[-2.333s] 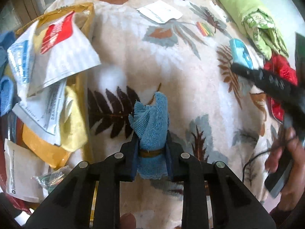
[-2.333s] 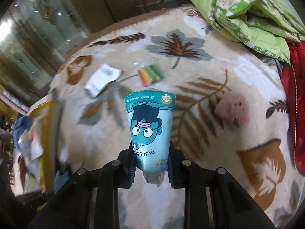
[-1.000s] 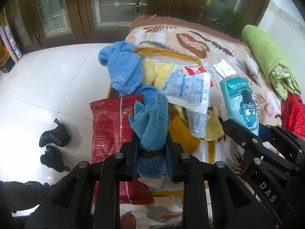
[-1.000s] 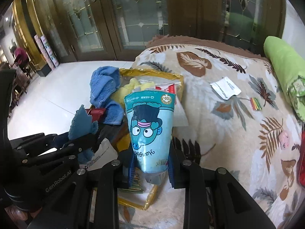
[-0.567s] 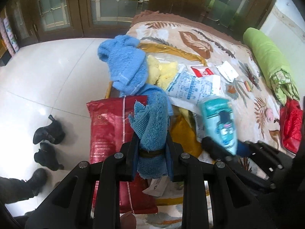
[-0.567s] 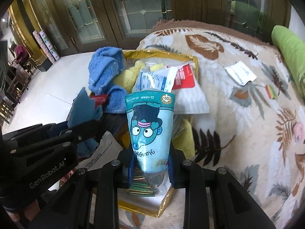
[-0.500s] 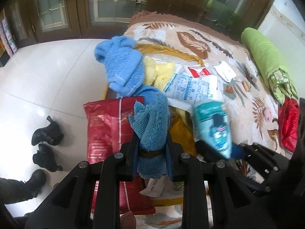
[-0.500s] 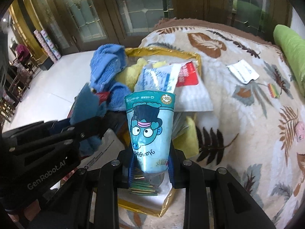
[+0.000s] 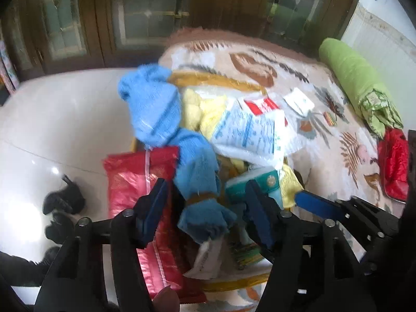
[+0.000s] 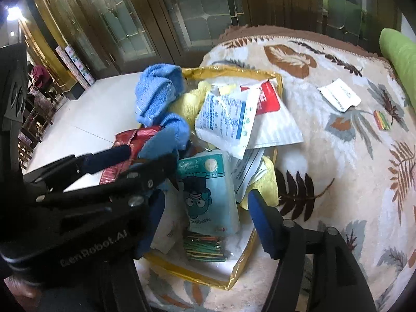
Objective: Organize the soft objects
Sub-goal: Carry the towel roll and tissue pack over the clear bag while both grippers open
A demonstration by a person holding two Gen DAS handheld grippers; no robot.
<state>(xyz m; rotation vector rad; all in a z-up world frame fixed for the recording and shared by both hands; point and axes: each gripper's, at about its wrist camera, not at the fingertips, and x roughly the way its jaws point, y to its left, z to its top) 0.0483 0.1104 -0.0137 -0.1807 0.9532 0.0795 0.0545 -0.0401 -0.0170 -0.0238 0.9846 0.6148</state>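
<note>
My left gripper (image 9: 205,209) is open; the rolled blue towel (image 9: 201,187) with a brown band sits loose between its spread fingers, over the yellow-edged bag (image 9: 234,284). My right gripper (image 10: 208,213) is open; the teal cartoon tissue pack (image 10: 208,192) lies free in the yellow-edged bag (image 10: 241,265), between the fingers. The bag holds a light blue towel (image 10: 156,91), yellow cloth (image 10: 187,101) and white packets (image 10: 228,122). The left gripper's body (image 10: 78,182) crosses the right view's left side.
A red foil pack (image 9: 135,179) lies at the bag's left. On the leaf-print blanket (image 10: 351,169) lie a white packet (image 10: 339,98) and coloured strips (image 10: 381,120). A green pillow (image 9: 356,78) and red cloth (image 9: 394,163) lie at far right. Shoes (image 9: 62,202) stand on the floor.
Both grippers have opened. The blue towel and the teal tissue pack have come free and dropped onto the bag's contents.
</note>
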